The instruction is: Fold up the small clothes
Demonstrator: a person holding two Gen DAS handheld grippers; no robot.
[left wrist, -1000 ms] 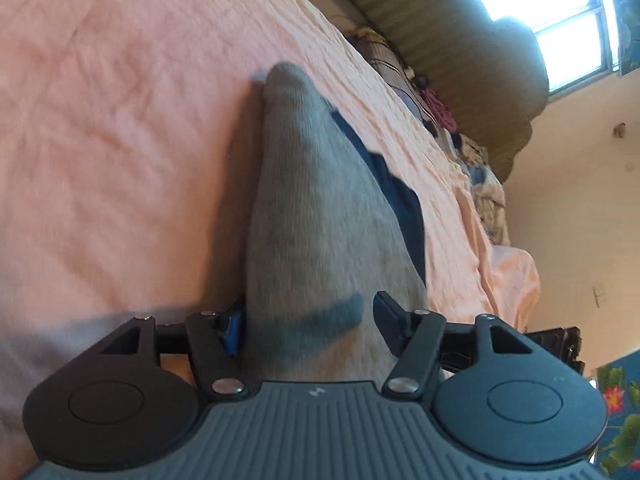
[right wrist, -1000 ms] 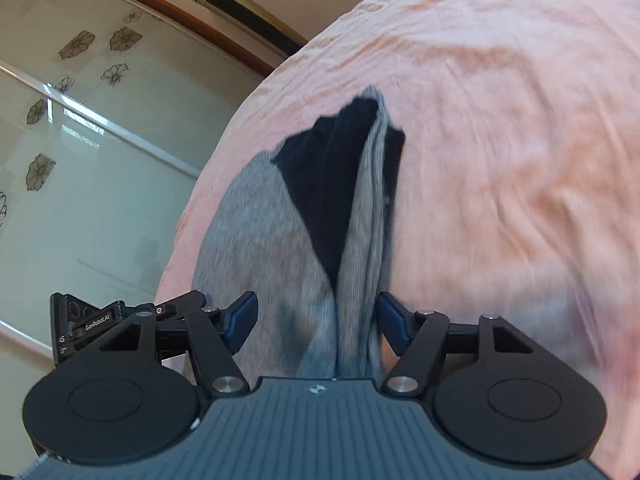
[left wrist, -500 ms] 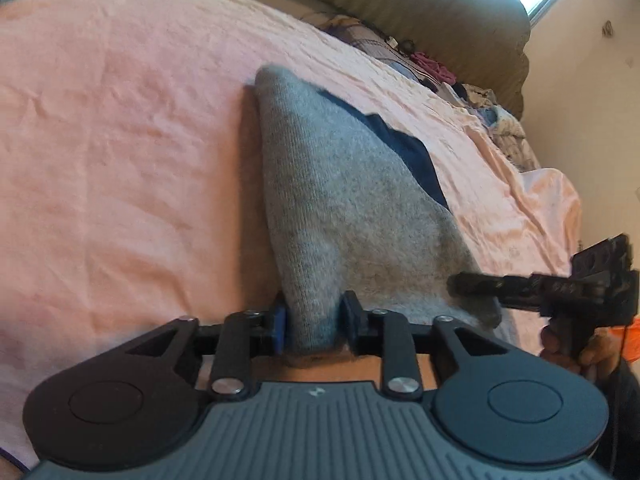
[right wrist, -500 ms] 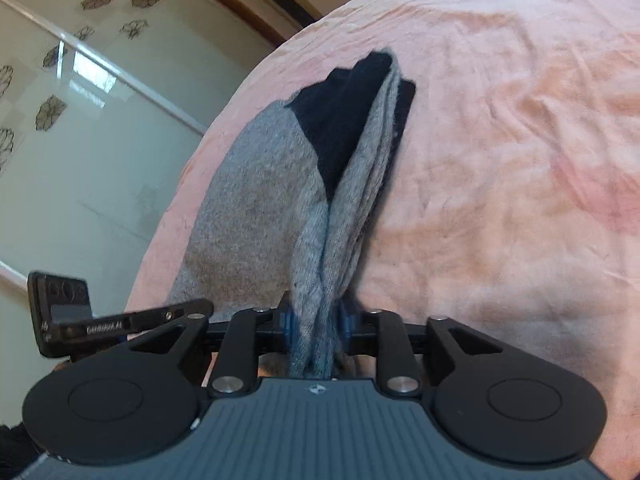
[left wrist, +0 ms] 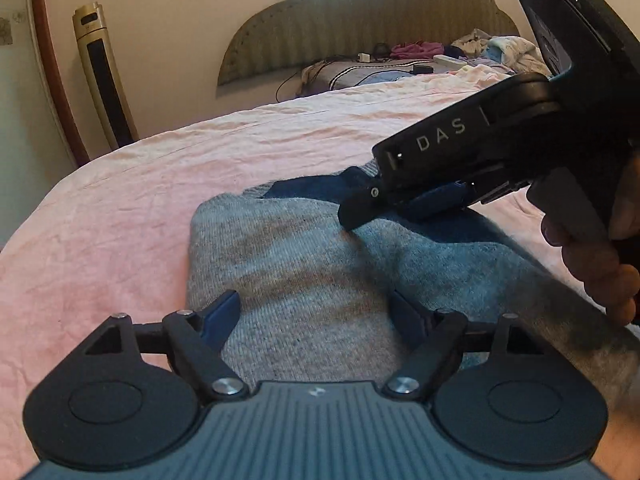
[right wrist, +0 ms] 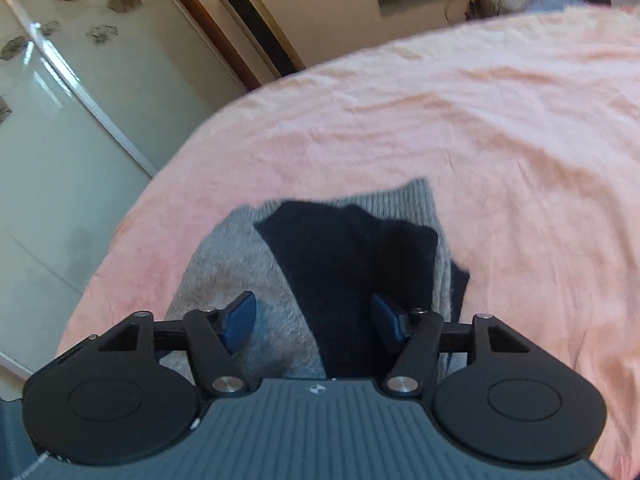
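A small grey knit garment (left wrist: 304, 264) with a navy panel (left wrist: 316, 190) lies folded on the pink bedsheet (left wrist: 120, 208). My left gripper (left wrist: 316, 316) hovers low over its near grey edge, jaws opening, the cloth spread under and between the fingers with neither pad pressing it. My right gripper (left wrist: 384, 216), held by a hand (left wrist: 592, 264), points down at the navy part from the right. In the right wrist view the right gripper (right wrist: 316, 318) straddles the seam between grey (right wrist: 228, 264) and navy (right wrist: 352, 256), jaws opening, pads clear of the cloth.
A padded headboard (left wrist: 360, 20) stands at the far end, with piled clothes and cables (left wrist: 440, 56) below it. A gold tower appliance (left wrist: 104, 76) stands by the wall beyond the bed's left edge. Frosted sliding doors (right wrist: 60, 140) are at left.
Half a second ago both grippers were pinched on the garment's near edge; now both have let go and spread. The garment has dropped flat, and both views have swung toward the headboard.
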